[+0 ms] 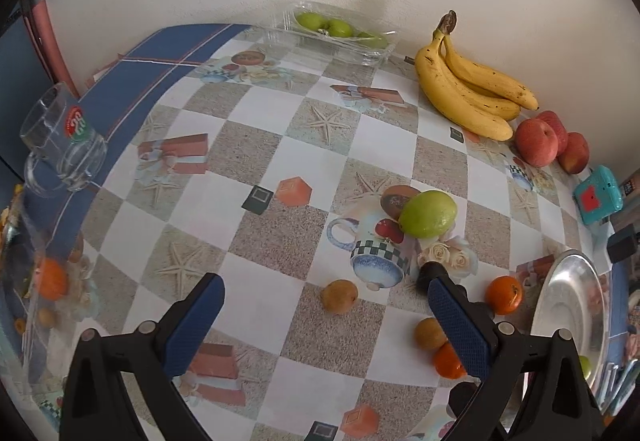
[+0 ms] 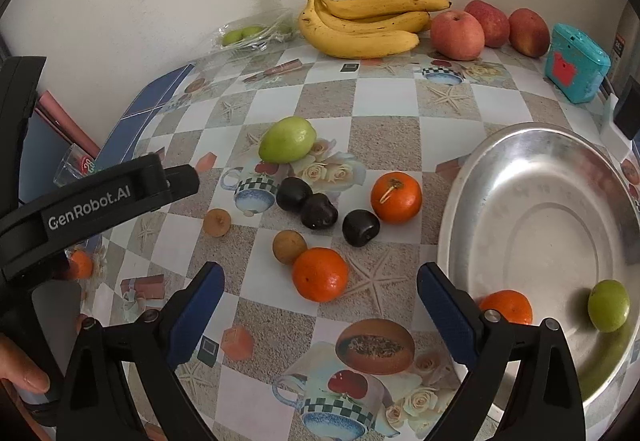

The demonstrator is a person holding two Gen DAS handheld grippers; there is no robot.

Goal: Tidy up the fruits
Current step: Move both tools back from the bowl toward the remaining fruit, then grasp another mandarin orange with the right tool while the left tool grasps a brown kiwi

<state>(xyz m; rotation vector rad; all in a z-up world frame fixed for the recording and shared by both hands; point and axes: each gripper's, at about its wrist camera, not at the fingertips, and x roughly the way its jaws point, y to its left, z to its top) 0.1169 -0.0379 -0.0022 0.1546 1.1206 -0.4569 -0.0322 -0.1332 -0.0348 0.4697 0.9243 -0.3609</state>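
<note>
Loose fruit lies on the patterned table. A large green fruit (image 2: 287, 139), also in the left wrist view (image 1: 428, 214), sits mid-table. Near it are three dark plums (image 2: 319, 211), two oranges (image 2: 396, 197) (image 2: 320, 274) and two small brown fruits (image 2: 289, 247). A steel bowl (image 2: 500, 169) at right holds a small green fruit (image 2: 608, 305); an orange (image 2: 506, 306) shows at its near rim. My right gripper (image 2: 320, 293) is open and empty above the nearest orange. My left gripper (image 1: 326, 301) is open and empty, near a brown fruit (image 1: 339, 295).
Bananas (image 2: 360, 21) and three apples (image 2: 458, 35) lie along the back wall. A clear tray with green fruits (image 1: 332, 31) stands at the back. A teal box (image 2: 576, 63) is at right, a glass mug (image 1: 62, 139) at left. A clear container with an orange (image 1: 50, 279) is at far left.
</note>
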